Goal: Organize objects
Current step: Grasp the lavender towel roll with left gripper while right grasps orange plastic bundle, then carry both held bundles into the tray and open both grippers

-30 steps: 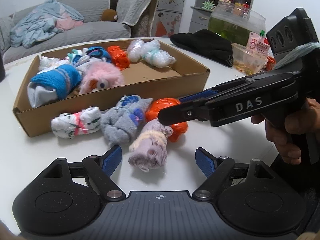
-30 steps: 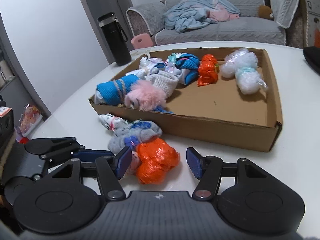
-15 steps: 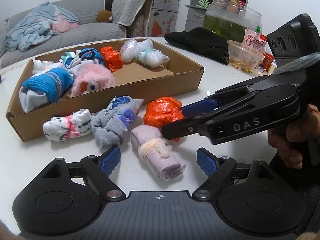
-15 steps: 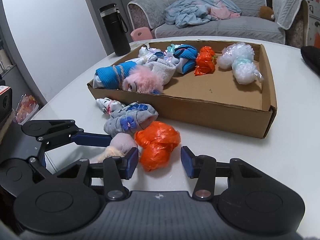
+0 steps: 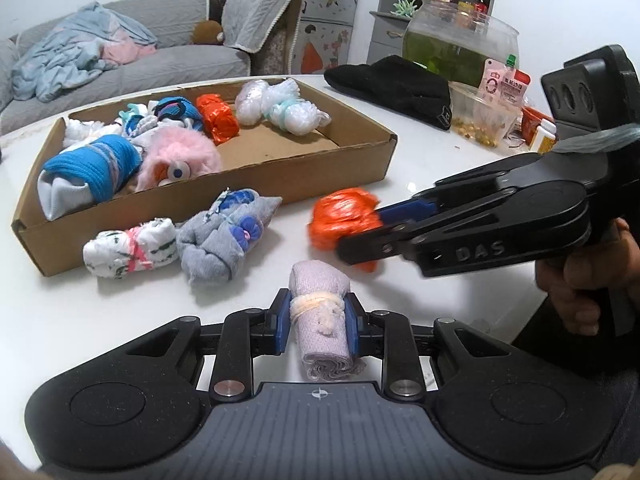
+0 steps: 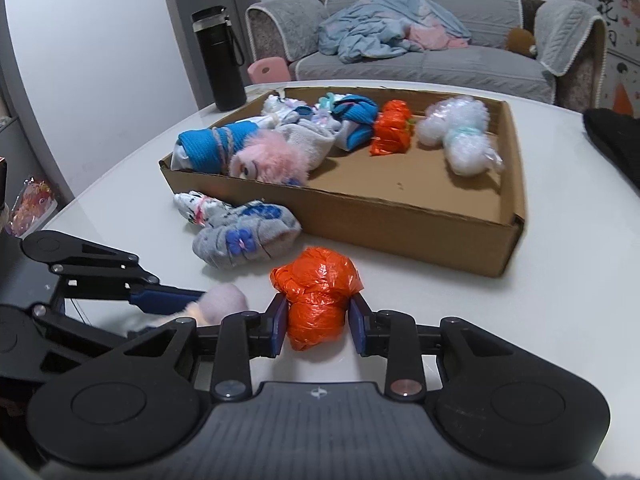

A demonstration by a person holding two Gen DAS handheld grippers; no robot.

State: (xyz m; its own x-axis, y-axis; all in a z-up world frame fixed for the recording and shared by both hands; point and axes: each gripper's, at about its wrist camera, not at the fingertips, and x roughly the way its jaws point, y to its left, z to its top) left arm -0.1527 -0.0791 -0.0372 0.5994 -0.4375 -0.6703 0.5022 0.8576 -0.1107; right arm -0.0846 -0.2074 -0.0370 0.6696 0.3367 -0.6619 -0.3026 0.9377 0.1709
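Left tongs (image 5: pixel 316 326) around one lilac roll (image 5: pixel 322 322), right tongs (image 6: pixel 319 322) around one orange bundle (image 6: pixel 316 292).

A white table (image 6: pixel 560 264) carried a shallow cardboard box (image 6: pixel 400 220); against its near wall lay a white patterned sock roll (image 5: pixel 130 248) and a grey sock bundle (image 5: pixel 224 236). Farther off sat a black flask (image 6: pixel 220 60), black cloth (image 5: pixel 392 84), perhaps a fishbowl (image 5: pixel 460 40)
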